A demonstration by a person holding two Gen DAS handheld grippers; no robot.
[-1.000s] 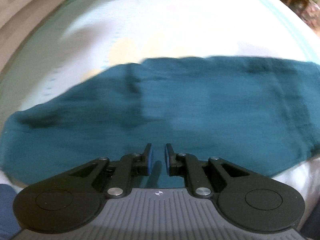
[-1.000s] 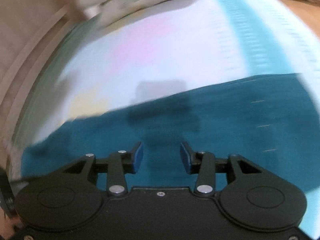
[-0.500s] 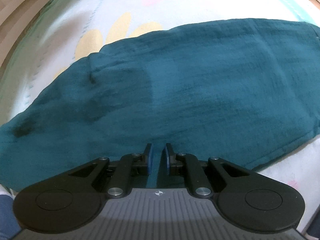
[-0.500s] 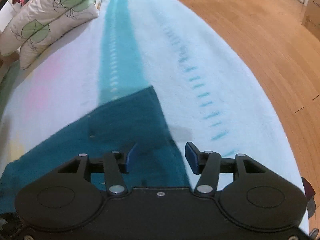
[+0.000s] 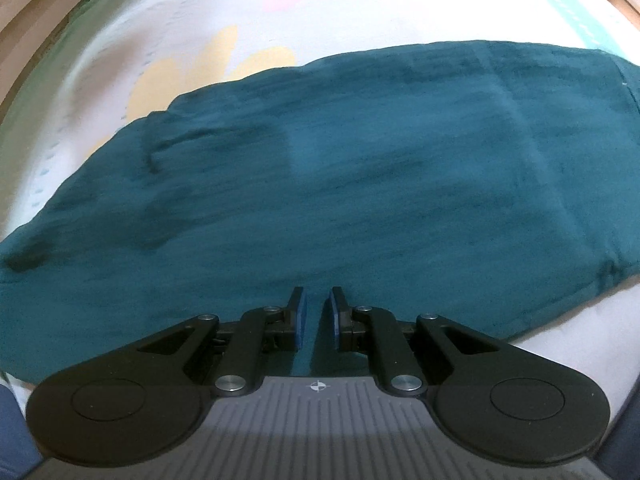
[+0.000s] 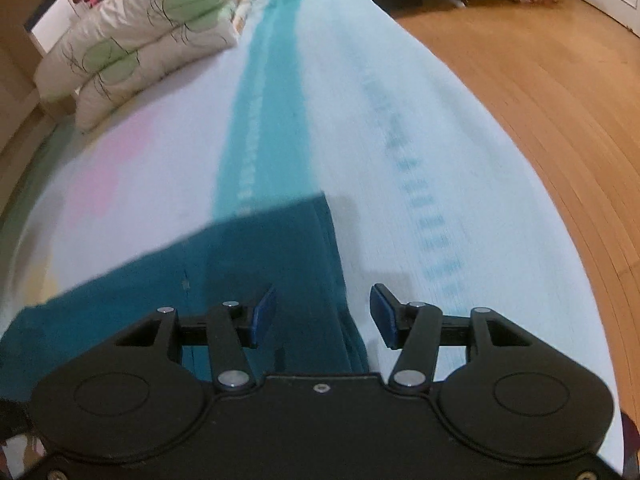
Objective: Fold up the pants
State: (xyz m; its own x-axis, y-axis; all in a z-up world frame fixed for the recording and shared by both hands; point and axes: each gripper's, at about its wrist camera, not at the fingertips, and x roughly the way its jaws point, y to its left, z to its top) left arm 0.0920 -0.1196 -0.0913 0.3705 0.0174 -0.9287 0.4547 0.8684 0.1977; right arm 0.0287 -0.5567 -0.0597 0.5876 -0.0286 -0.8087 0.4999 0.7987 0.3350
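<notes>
Dark teal pants (image 5: pixel 320 152) lie spread flat across the bed, reaching from the left edge of the left wrist view to the right. My left gripper (image 5: pixel 317 300) hovers over their near edge. Its blue pads stand a narrow gap apart with nothing between them. In the right wrist view the squared end of the pants (image 6: pixel 280 248) lies on the sheet. My right gripper (image 6: pixel 324 304) is open wide above that end's right edge. One pad is over the cloth, the other over bare sheet. Neither pad presses on the fabric.
The bed sheet (image 6: pixel 400 140) is pale, with a teal stripe and pink and yellow shapes. Stacked pillows (image 6: pixel 132 44) with green patches sit at the far left end. A wooden floor (image 6: pixel 540 100) runs along the bed's right side. A wooden bed frame (image 5: pixel 24 20) borders the left.
My right gripper swept right along the pants to their end and its jaws widened. The left gripper slid a little over the pants and sank closer, its gap unchanged.
</notes>
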